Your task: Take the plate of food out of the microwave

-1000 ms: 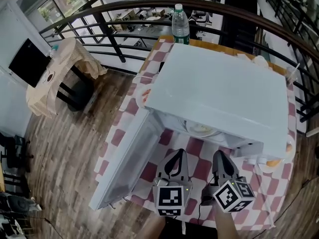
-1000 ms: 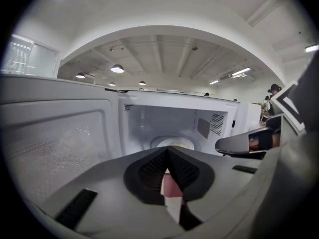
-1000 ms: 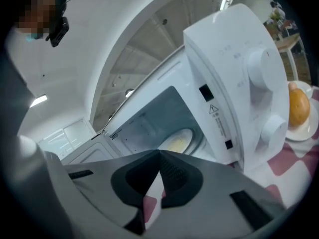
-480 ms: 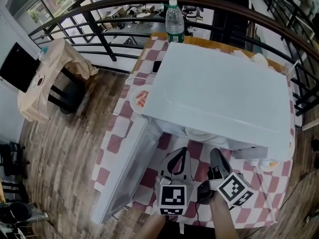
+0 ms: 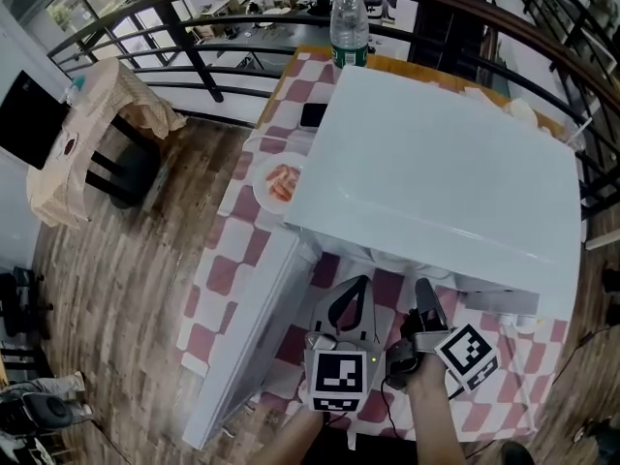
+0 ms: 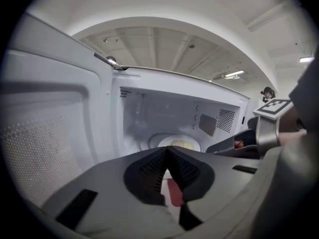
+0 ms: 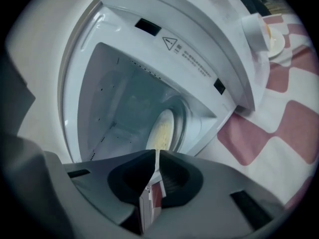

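Right gripper view shows my right gripper [image 7: 155,156] opening, empty, my left gripper [image 6: 167,151] shut; the plate [image 7: 162,128] seems stiff, fragile, so I pinch its near rim.

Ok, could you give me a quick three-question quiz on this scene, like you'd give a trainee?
1. True or false: the microwave door is shut.
2. Where is the plate of yellowish food? A) inside the microwave B) on the floor C) on top of the microwave
3. Fill in: on the table behind the microwave stands a water ____.
Key: 1 false; 2 A; 3 bottle.
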Available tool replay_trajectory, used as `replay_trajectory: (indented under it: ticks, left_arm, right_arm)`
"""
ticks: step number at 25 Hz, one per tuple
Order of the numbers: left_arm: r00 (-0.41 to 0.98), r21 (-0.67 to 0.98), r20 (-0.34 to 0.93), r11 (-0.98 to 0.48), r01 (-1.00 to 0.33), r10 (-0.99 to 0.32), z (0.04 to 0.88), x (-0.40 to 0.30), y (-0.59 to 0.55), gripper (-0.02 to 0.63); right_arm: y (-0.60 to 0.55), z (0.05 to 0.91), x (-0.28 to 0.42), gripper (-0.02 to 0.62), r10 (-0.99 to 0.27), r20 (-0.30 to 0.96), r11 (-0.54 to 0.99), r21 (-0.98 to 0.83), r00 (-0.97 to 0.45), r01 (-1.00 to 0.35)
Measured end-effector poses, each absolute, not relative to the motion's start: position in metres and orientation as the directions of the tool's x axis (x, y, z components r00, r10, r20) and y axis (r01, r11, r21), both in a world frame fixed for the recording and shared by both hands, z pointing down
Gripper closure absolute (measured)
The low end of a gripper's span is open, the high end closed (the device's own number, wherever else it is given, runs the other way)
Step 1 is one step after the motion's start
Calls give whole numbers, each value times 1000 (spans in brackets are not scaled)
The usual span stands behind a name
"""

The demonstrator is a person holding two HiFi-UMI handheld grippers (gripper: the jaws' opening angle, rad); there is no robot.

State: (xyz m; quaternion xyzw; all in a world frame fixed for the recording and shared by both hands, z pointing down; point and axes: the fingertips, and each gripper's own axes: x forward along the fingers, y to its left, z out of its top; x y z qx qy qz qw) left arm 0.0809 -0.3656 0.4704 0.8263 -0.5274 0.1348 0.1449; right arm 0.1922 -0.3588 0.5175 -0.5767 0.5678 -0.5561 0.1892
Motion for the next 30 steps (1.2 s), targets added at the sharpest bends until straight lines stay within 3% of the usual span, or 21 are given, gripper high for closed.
replay_trajectory:
  ticks: [8, 15, 30]
  left_arm:
    - [417, 118, 383, -404, -907, -824, 474, 80, -372, 589]
    - [424, 126, 387, -409, -904, -819, 478, 80, -372, 589]
    - [426, 140, 405, -406, -903, -809, 490, 78, -370, 589]
  right_arm:
    - [-366, 535, 192, 530, -831, 496, -415, -855, -252, -311]
    - [-373, 538, 195, 485, -837, 489, -427, -864, -246, -267]
    - [-383, 546, 195, 483, -819, 514, -464, -855, -255, -234]
